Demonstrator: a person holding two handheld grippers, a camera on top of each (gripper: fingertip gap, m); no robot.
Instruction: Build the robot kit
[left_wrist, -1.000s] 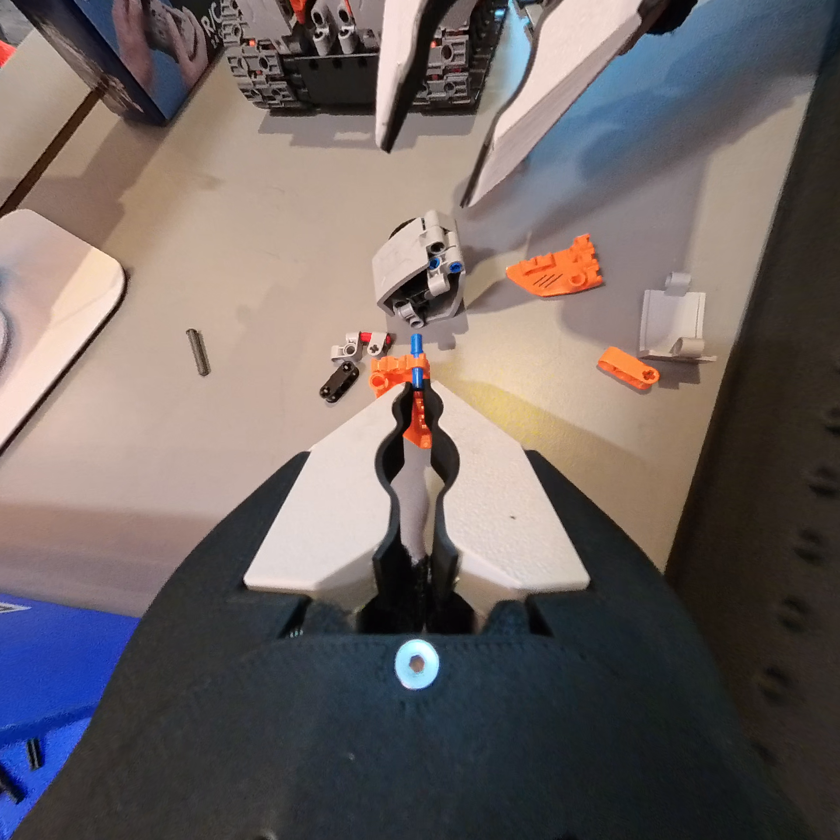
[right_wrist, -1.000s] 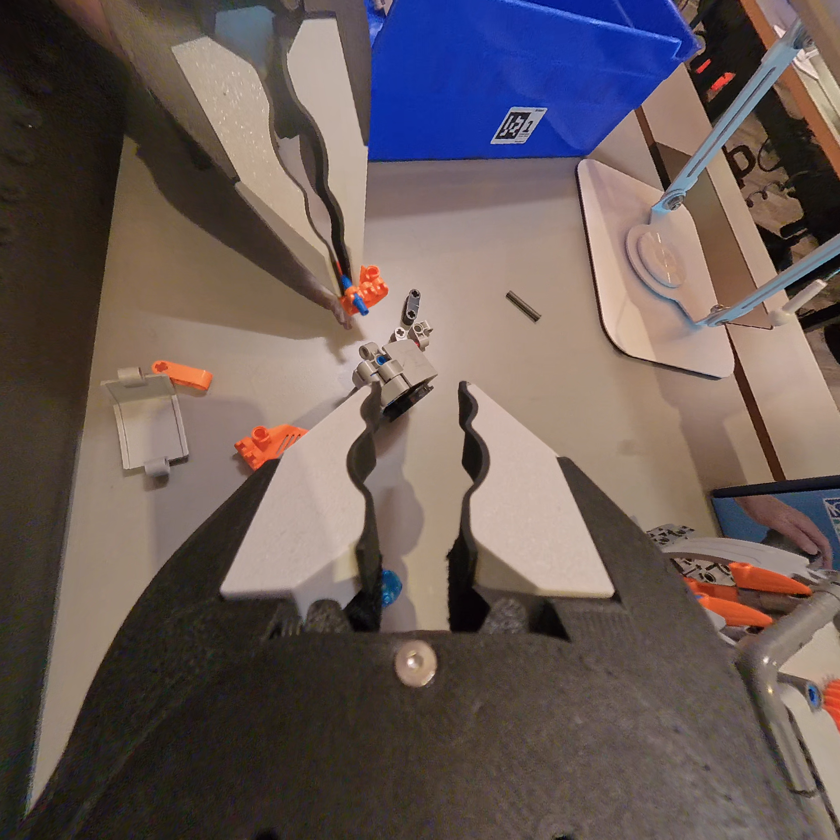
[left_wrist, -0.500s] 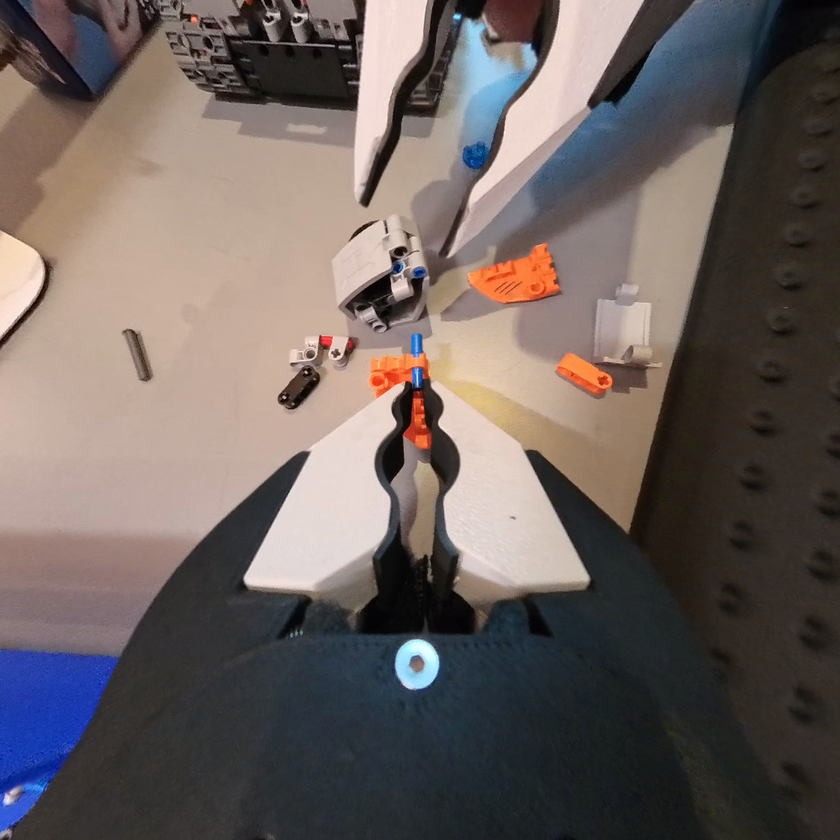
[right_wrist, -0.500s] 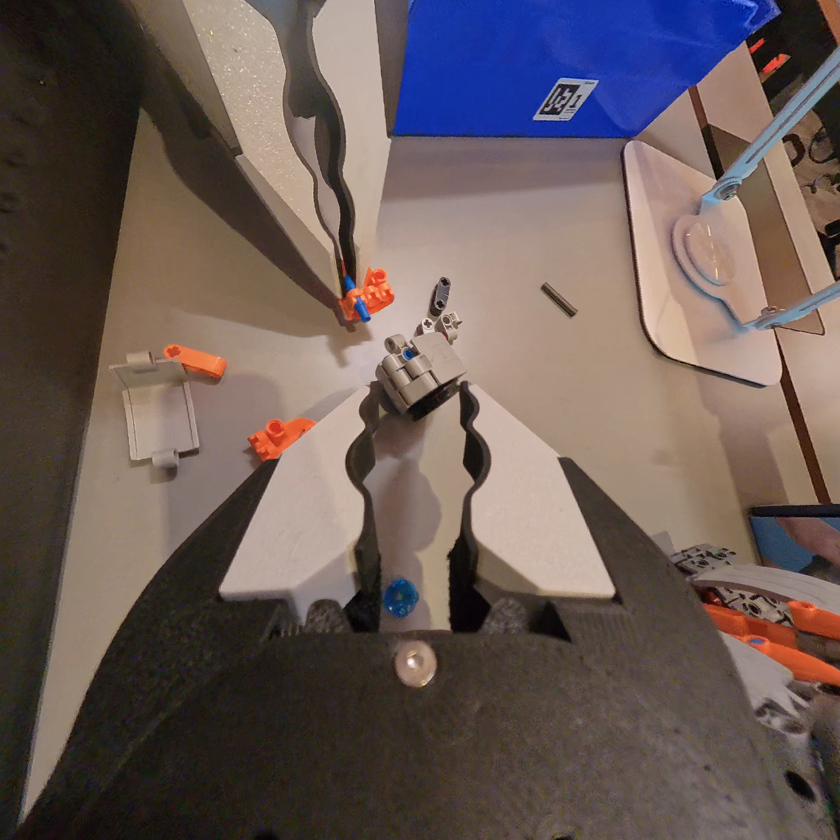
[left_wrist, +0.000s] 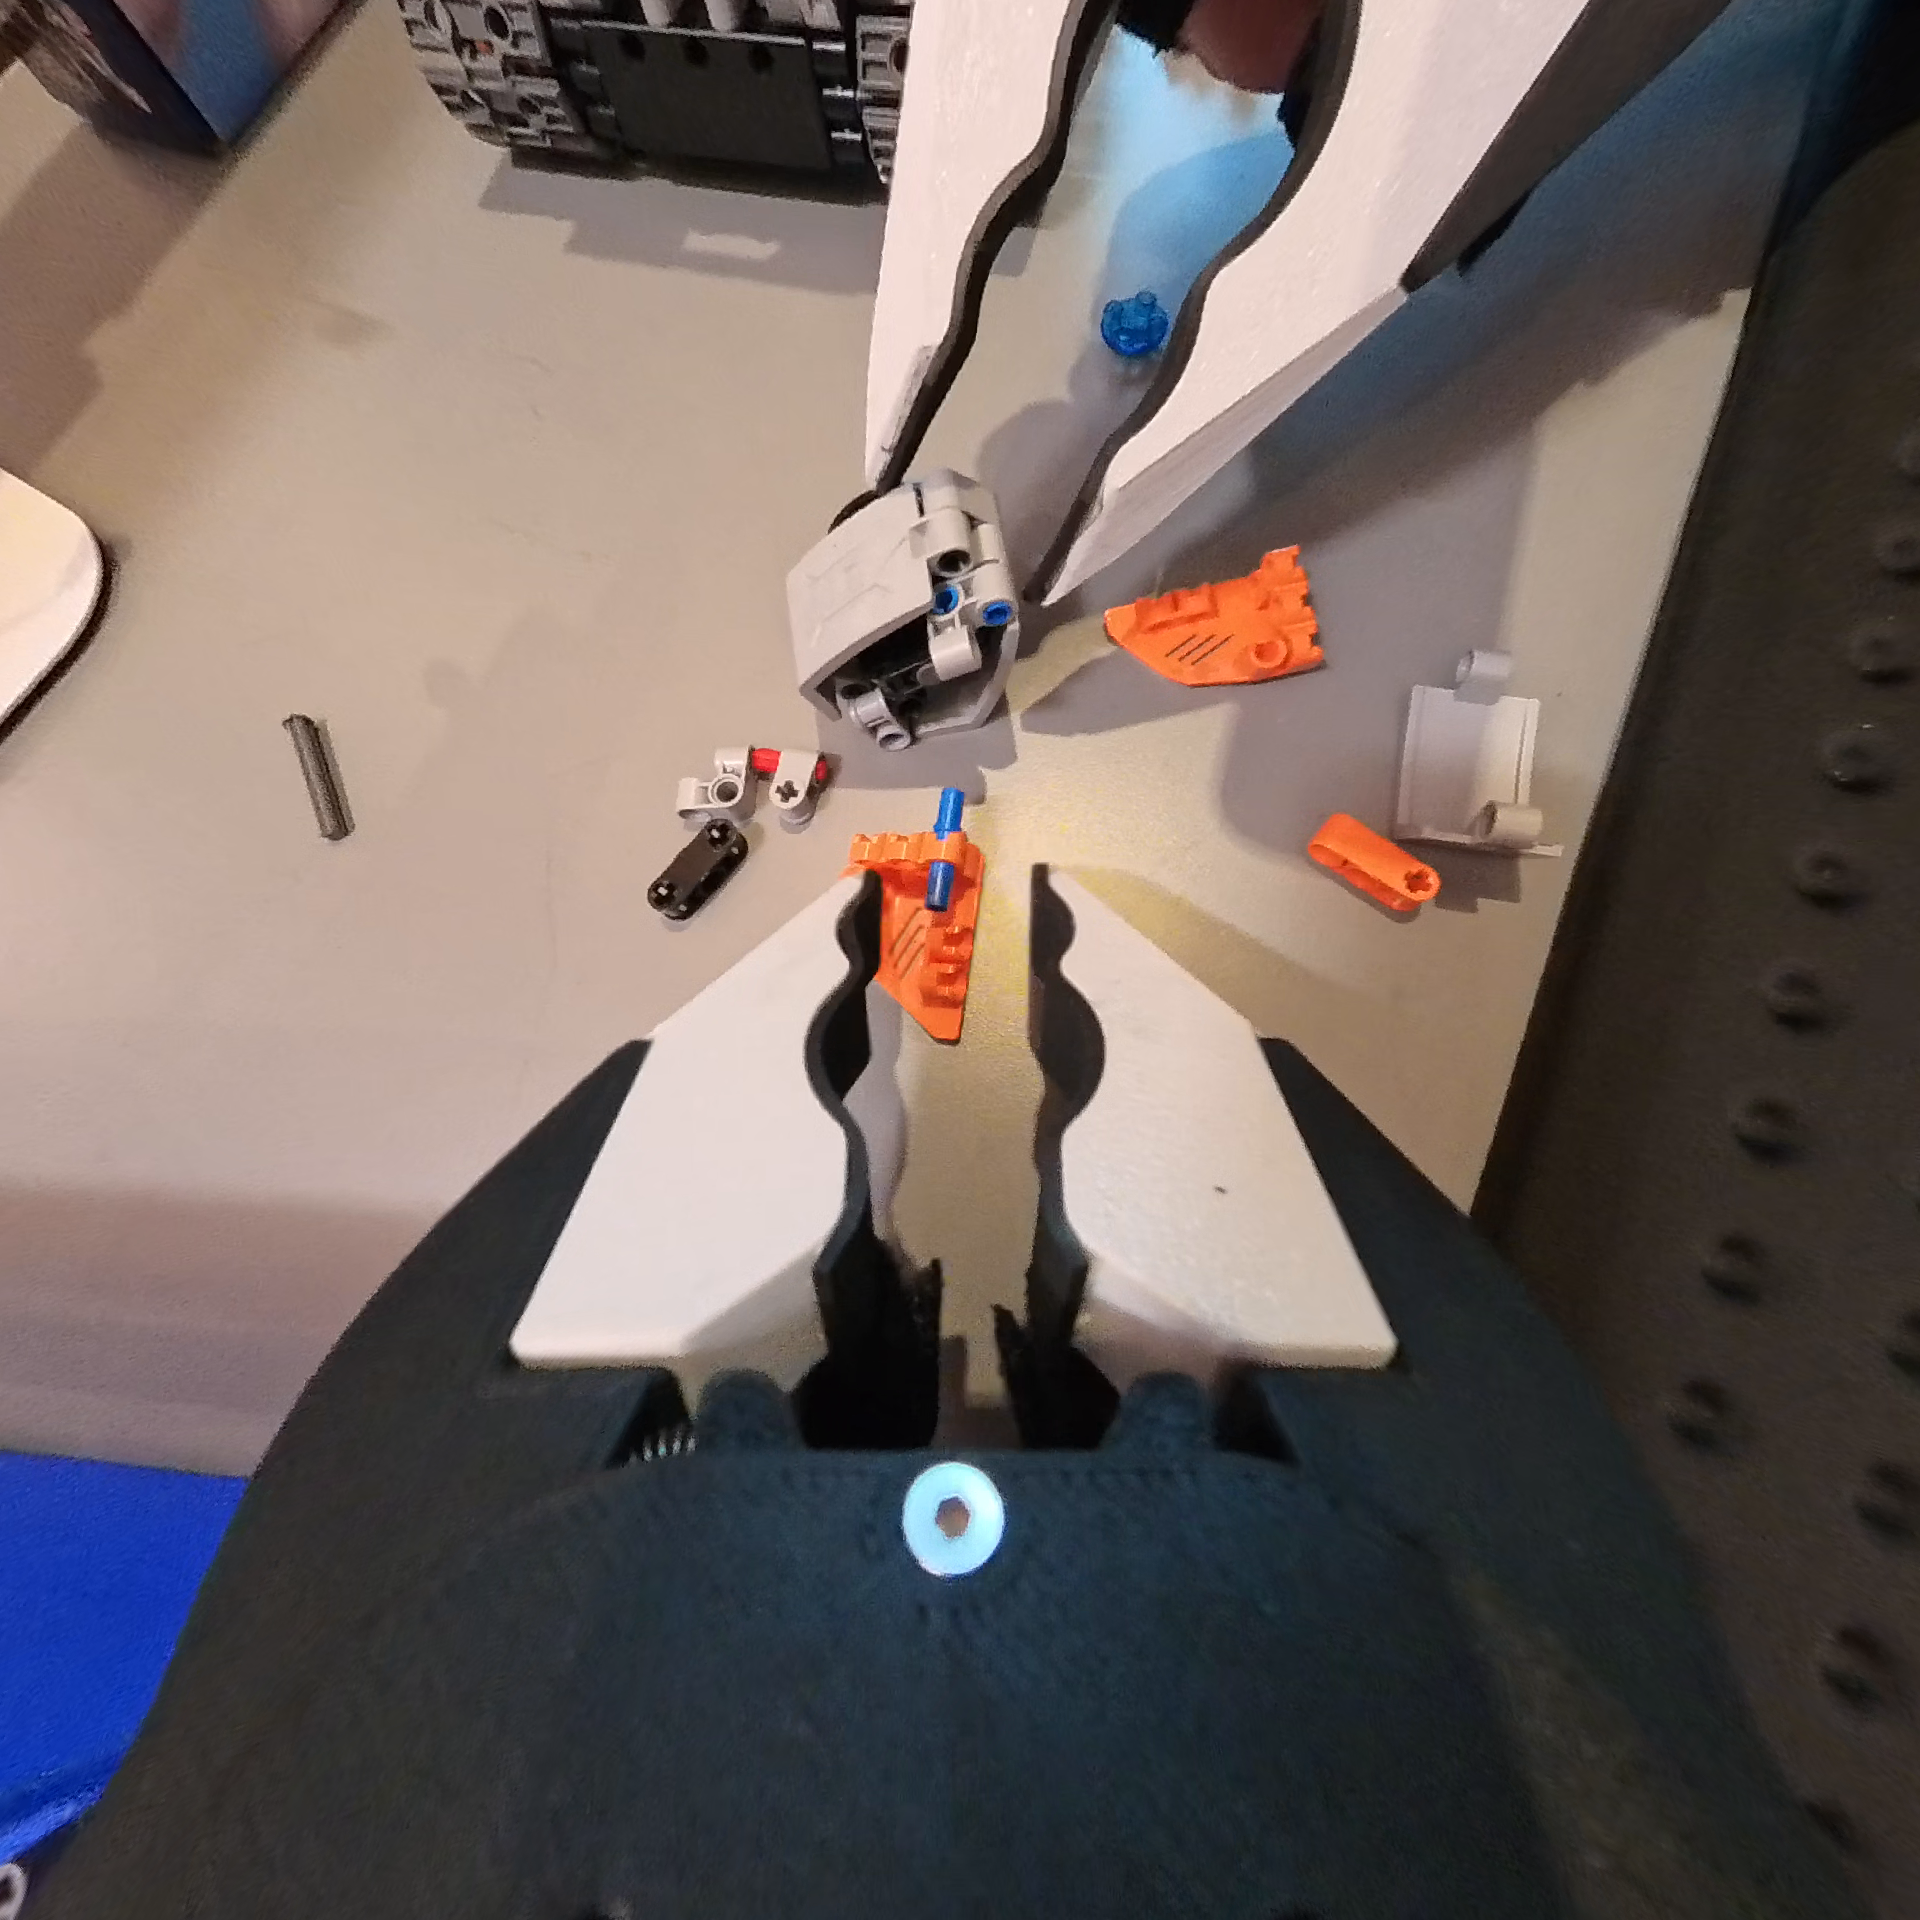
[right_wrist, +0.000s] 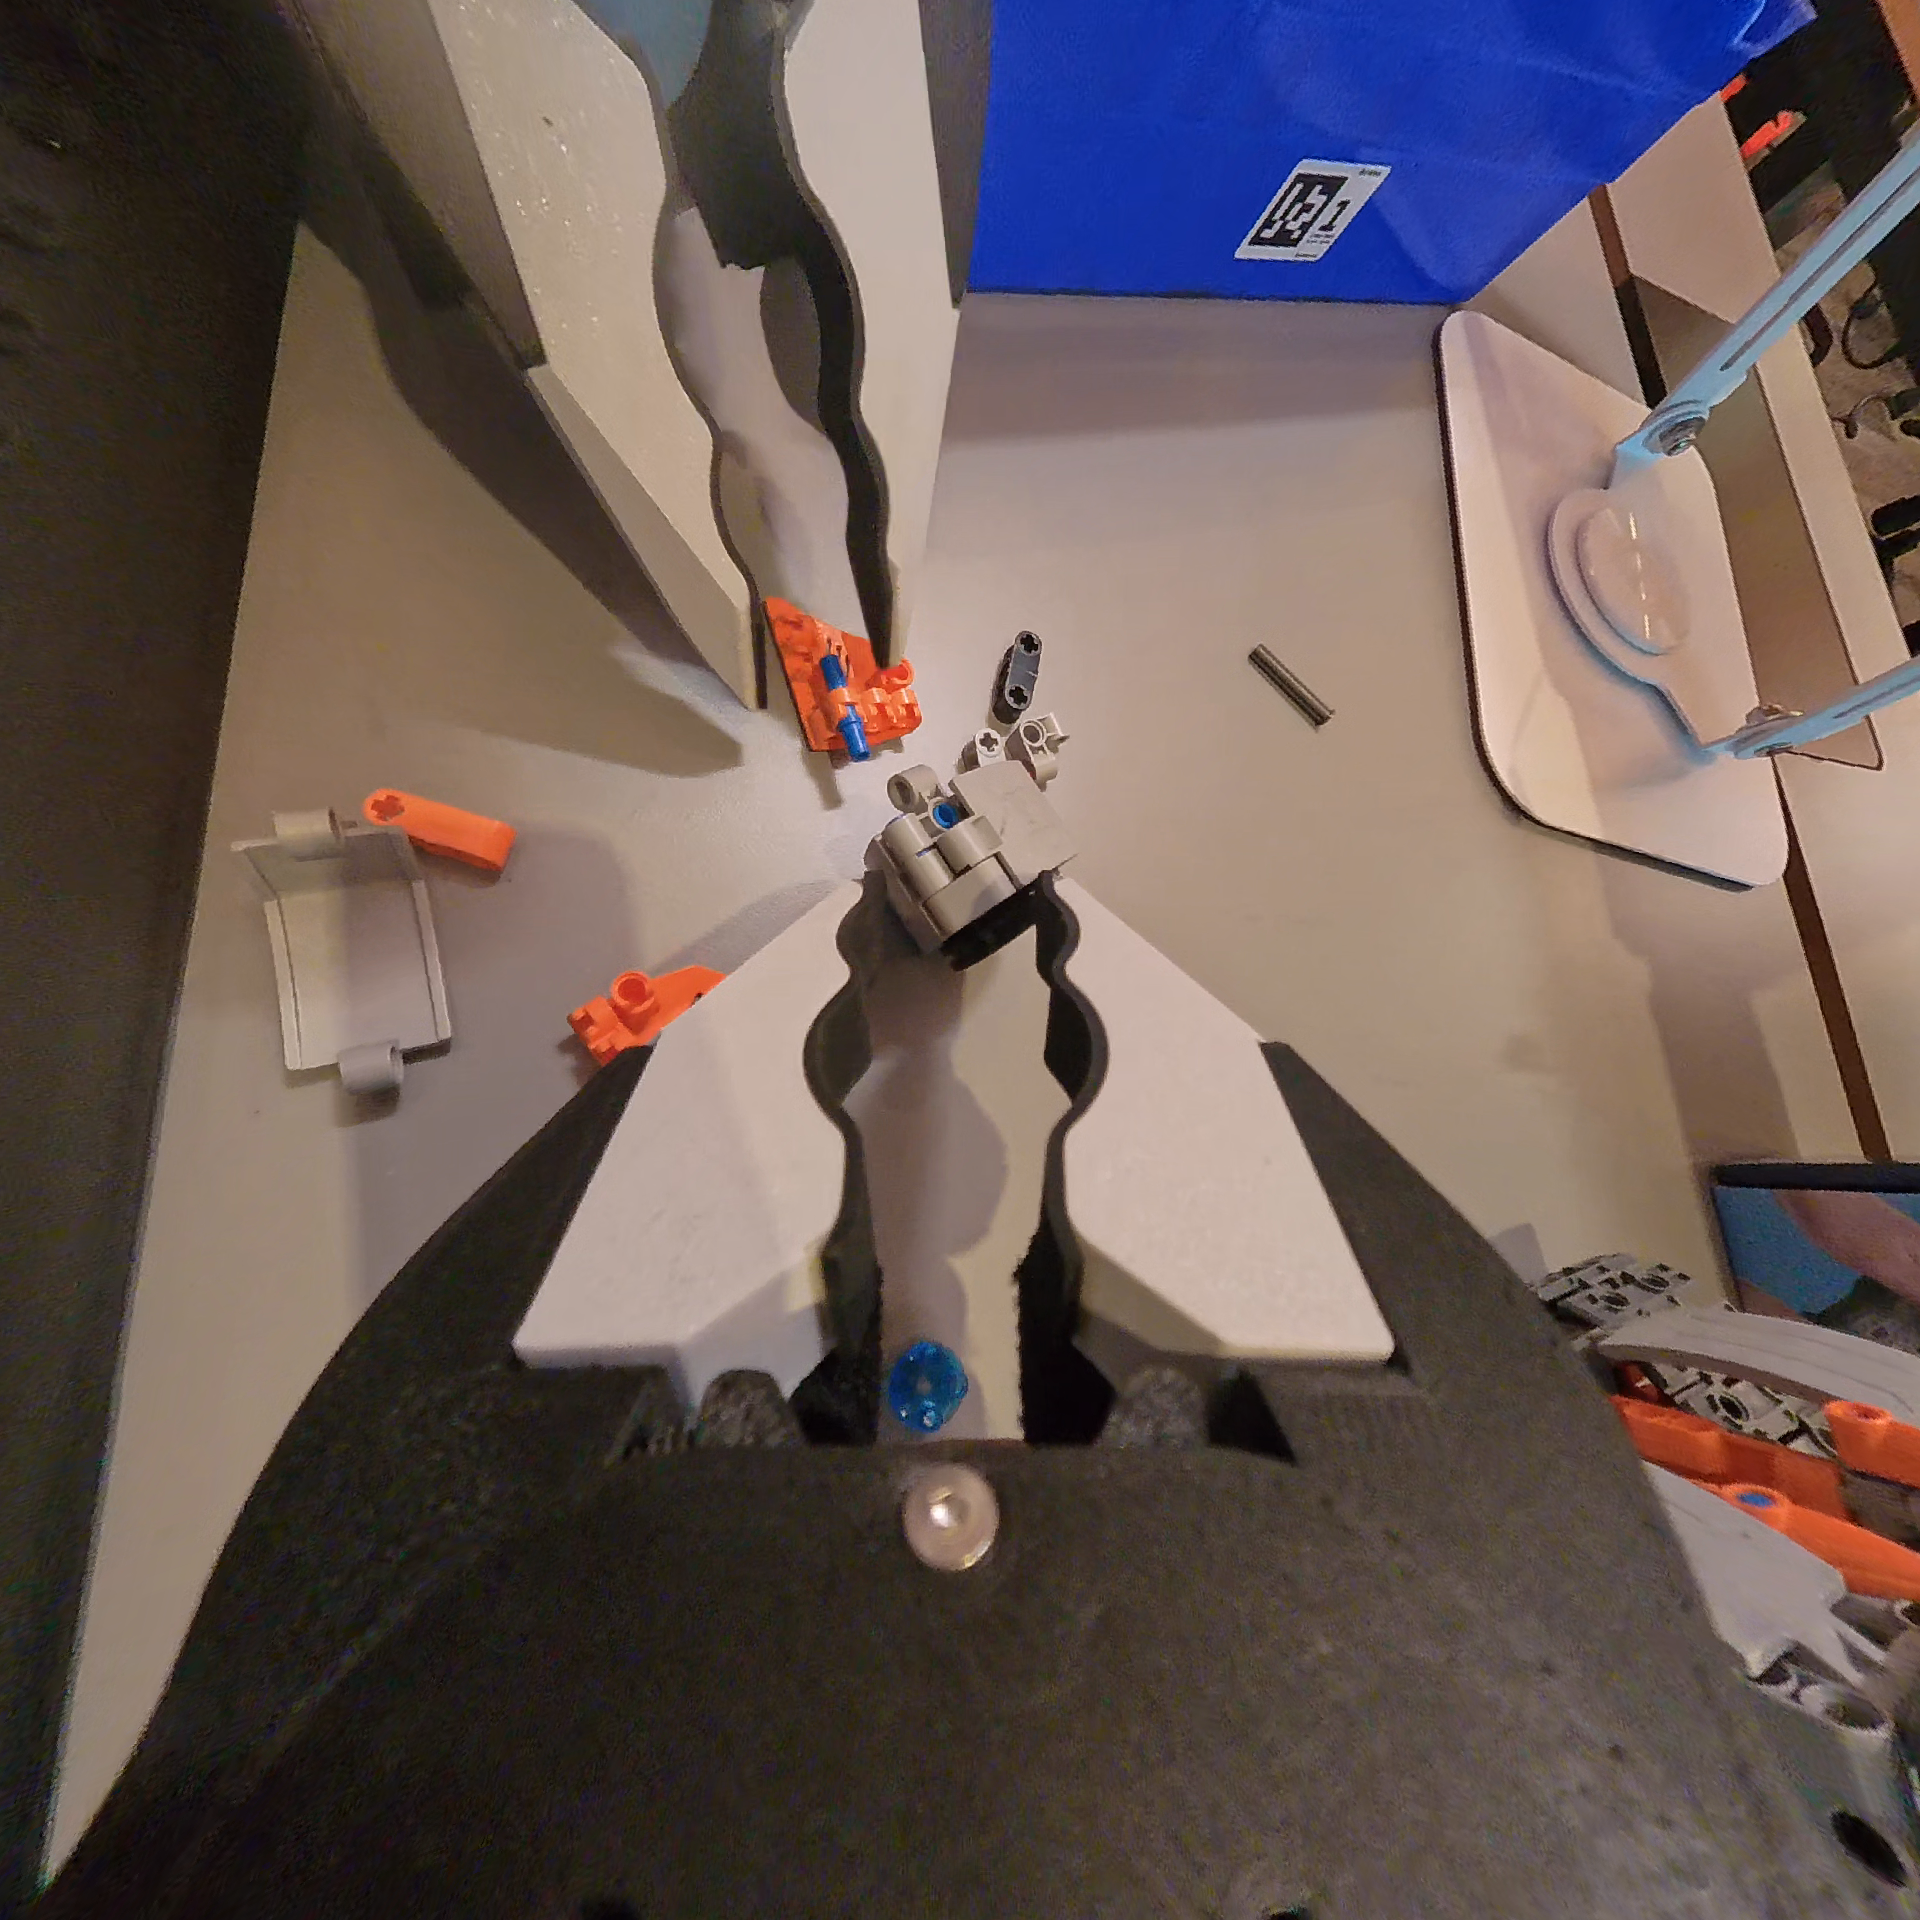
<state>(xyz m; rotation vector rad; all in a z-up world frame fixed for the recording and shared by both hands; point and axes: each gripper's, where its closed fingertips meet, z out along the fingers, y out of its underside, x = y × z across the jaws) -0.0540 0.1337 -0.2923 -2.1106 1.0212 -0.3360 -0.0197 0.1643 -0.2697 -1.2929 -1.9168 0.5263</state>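
Observation:
My left gripper (left_wrist: 948, 876) is open. An orange wedge panel (left_wrist: 925, 945) with a blue pin (left_wrist: 943, 847) lies flat on the grey table between its fingertips; the same panel shows in the right wrist view (right_wrist: 831, 686). My right gripper (right_wrist: 956, 888) is open, its tips on either side of the black base of a grey block assembly (right_wrist: 987, 842), which also shows in the left wrist view (left_wrist: 883, 592). I cannot tell if the tips touch it. A clear blue round stud (right_wrist: 925, 1387) lies on the table deep between the right fingers.
Loose parts lie around: an orange panel (left_wrist: 1216, 629), a grey curved panel (left_wrist: 1465, 769), an orange beam (left_wrist: 1371, 878), a black link (left_wrist: 698, 873), a grey connector (left_wrist: 748, 784), a dark axle (left_wrist: 319, 764). A tracked model (left_wrist: 665, 83), a blue bin (right_wrist: 1299, 135) and a white base (right_wrist: 1600, 623) stand around them. My right fingertips sit around 6 cm from my left ones. About 10 cm separates my right fingertips from the clear blue round stud (right_wrist: 925, 1387). It is also in sight in the left wrist view (left_wrist: 1139, 321).
My left gripper has opened and let go of the orange panel, which now lies flat. My right gripper has moved forward, so its tips now flank the grey assembly.

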